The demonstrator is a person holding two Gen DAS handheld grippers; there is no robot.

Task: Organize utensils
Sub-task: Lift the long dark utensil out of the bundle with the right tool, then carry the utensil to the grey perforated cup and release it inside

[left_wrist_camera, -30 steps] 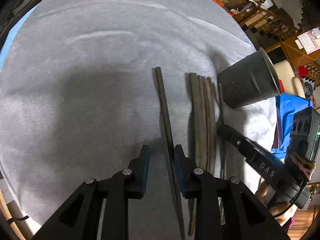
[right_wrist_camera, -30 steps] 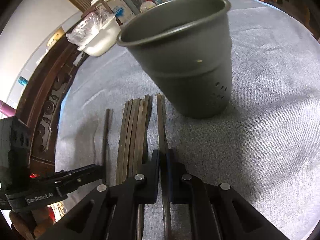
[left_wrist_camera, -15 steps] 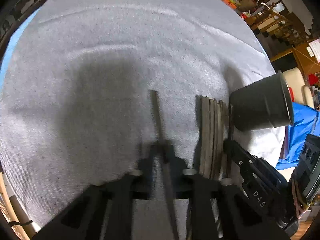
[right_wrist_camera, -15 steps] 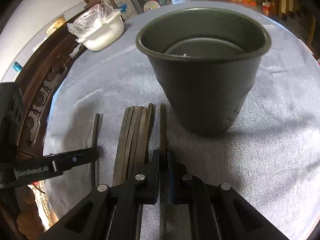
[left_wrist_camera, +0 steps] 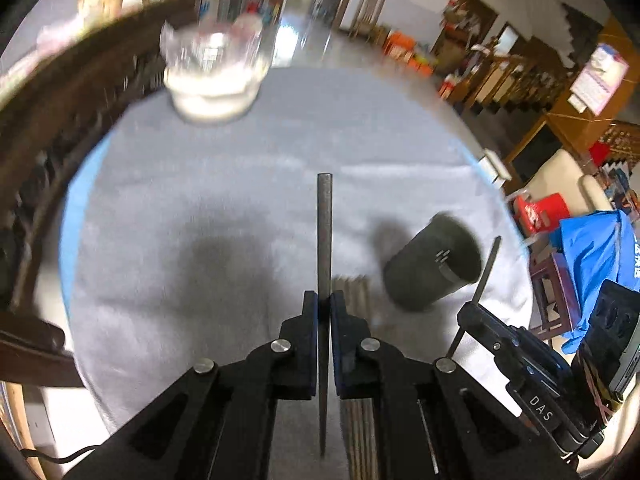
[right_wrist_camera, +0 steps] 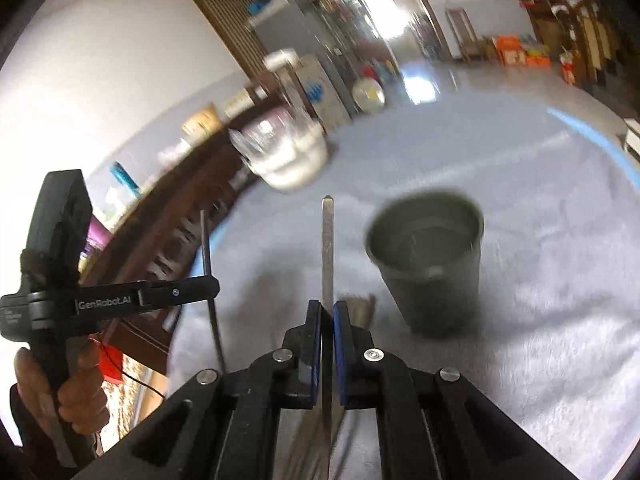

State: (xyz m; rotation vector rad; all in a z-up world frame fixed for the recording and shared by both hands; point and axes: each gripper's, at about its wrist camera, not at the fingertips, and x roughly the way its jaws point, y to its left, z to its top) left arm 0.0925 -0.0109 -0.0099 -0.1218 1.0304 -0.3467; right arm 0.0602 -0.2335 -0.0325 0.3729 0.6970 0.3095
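We've lifted both sticks off the cloth (left_wrist_camera: 200,208): left gripper (left_wrist_camera: 324,308) just clamped its chopstick (left_wrist_camera: 324,232), right gripper (right_wrist_camera: 327,316) pinches another chopstick (right_wrist_camera: 327,248) (rest lie flat). Holder cup (right_wrist_camera: 430,272) next.

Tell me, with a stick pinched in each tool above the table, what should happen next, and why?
Probably swing the right gripper over the dark cup and lower its chopstick in. The cup stands upright, open and close on its right; the left gripper holds its own chopstick and could follow.
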